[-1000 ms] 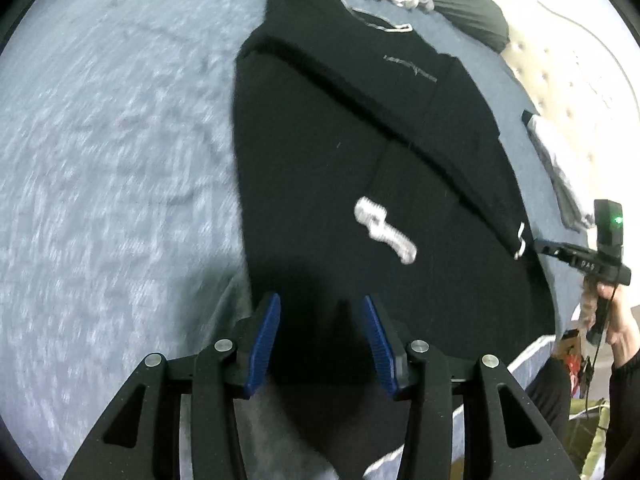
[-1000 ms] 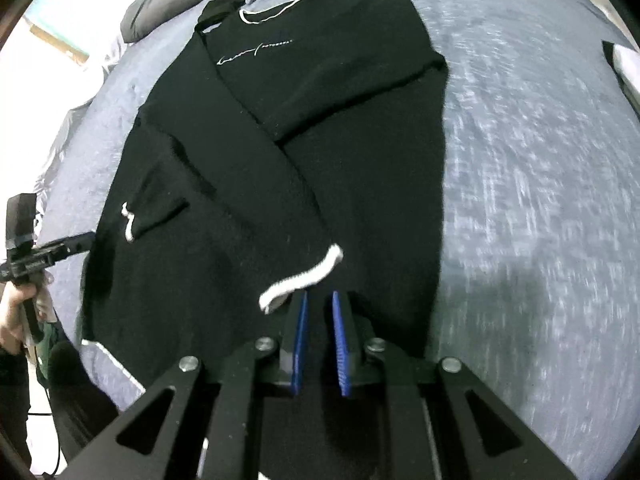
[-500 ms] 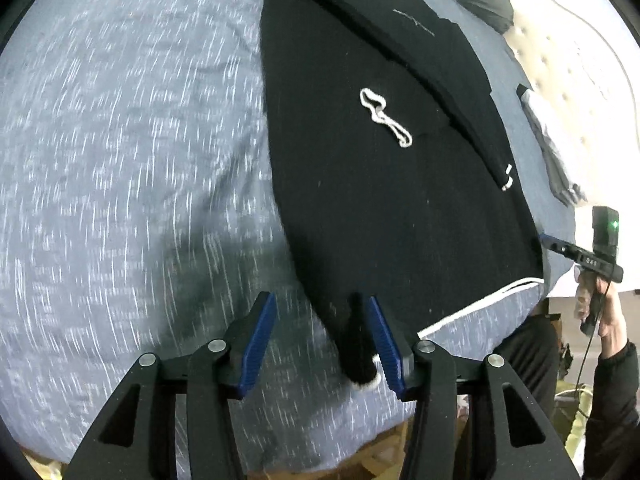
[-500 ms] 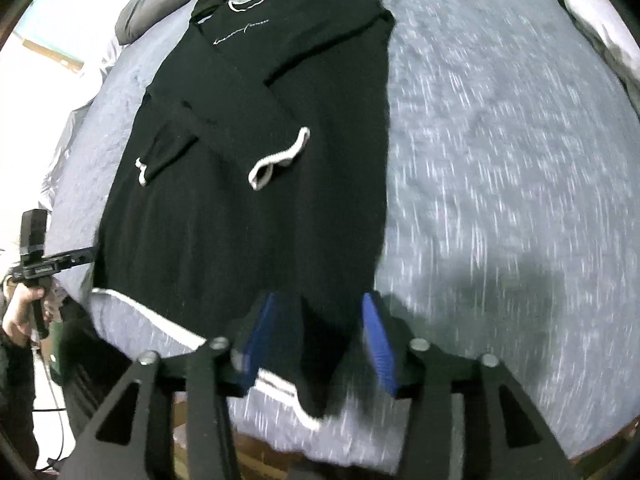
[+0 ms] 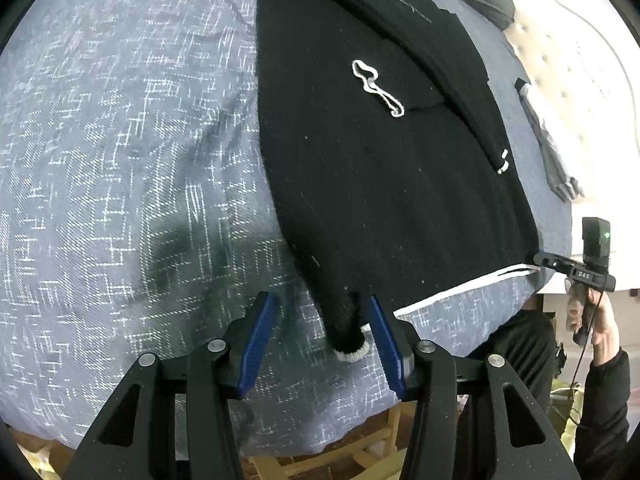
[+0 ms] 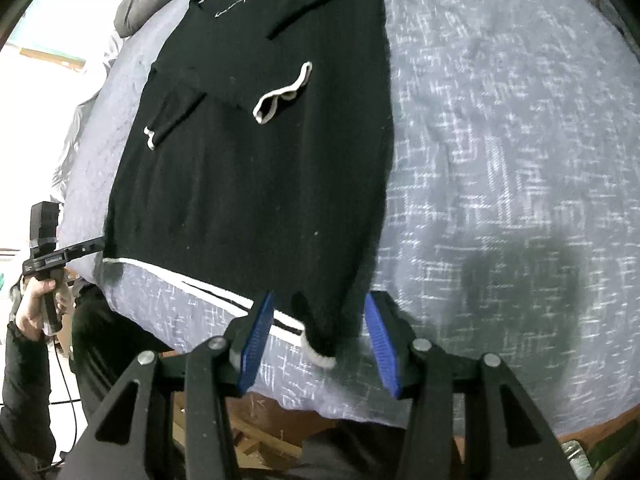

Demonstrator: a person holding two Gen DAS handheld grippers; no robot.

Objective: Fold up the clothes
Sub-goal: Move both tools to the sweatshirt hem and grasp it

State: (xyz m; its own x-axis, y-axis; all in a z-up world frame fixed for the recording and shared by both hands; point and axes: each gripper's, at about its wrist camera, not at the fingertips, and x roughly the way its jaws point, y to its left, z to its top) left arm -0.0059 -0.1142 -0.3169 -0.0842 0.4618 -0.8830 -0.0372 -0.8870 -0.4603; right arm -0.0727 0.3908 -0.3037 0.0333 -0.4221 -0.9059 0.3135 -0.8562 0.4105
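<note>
— What are you working on?

— Your bed's blue-grey bedspread [image 5: 120, 160], white-flecked, with a black sweater [image 5: 380, 180] laid flat along it, both sleeves folded across its body. A wooden frame [image 6: 256, 436] shows under the near edge, a tufted cream headboard [image 5: 580, 60] on the far side.

— And your fingers?

— Your left gripper [image 5: 320, 340] stands open around one hem corner; your right gripper [image 6: 320, 340] stands open around the other. Neither set of blue pads presses the cloth.
</note>
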